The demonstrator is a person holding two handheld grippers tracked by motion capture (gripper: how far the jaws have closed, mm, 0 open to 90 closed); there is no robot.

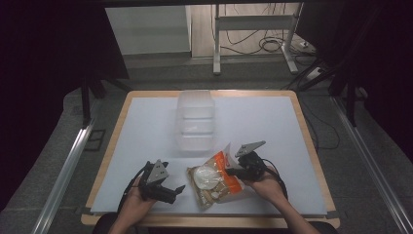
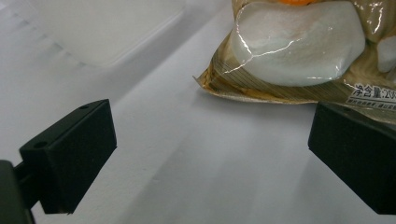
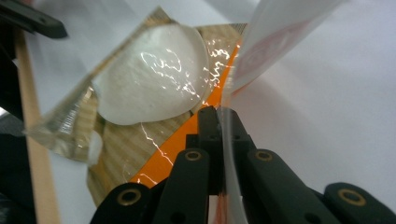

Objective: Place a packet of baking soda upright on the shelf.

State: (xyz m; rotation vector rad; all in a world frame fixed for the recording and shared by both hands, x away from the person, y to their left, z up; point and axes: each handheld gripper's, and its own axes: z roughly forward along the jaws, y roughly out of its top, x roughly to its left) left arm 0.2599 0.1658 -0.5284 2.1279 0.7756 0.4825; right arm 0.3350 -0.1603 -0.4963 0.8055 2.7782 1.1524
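Both hands sit at the table's near edge in the high view, the bag between them, before a clear tub. Left gripper view: jaws wide apart, the bag just beyond them. Right gripper view: jaws pinched together on the bag's edge.

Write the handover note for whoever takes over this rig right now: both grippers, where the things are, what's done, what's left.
Right gripper: jaws shut on the edge of the snack bag, that edge pulled up off the table.
Left gripper: jaws open, holding nothing, resting low beside the bag's left end.
Snack bag: near the front of the white table, between the two grippers, most of it lying on the surface.
Clear plastic container: behind the bag, mid-table, lid off, apparently empty.
Done: bag gripped.
Left: probably lift the bag and place it in the container; the left gripper is free to help.
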